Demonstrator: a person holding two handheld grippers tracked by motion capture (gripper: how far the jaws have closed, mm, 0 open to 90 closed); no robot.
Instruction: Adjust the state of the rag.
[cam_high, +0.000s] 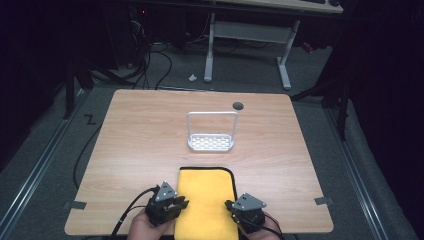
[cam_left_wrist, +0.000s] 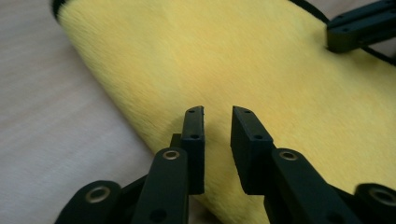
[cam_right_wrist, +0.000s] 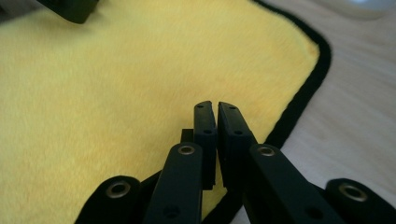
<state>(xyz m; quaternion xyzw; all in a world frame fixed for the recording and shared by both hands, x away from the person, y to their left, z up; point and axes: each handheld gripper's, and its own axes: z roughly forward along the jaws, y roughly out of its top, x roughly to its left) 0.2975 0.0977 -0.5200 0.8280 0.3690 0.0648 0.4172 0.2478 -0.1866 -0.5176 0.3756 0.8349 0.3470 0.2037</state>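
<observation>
Wooden table (cam_high: 135, 150), yellow cloth (cam_high: 207, 200) cut off below, left gripper (cam_left_wrist: 218, 122) jaws slightly apart, right gripper (cam_right_wrist: 216, 115) jaws closed, empty

1. Your hands (cam_high: 150, 229) ran off the near edge of the high view, so you could see little beyond the knuckles under each gripper.
2. The yellow cloth (cam_high: 206, 200) was cut off at that same near edge; its near corners lay out of sight.
3. In the left gripper view, the cloth's right side and near end ran past the picture's edges.
4. In the right gripper view, you could not tell whether the nearly closed right gripper (cam_right_wrist: 216, 109) pinched any cloth.
5. The white object (cam_right_wrist: 359, 5) at the far right was blurred and cropped.
</observation>
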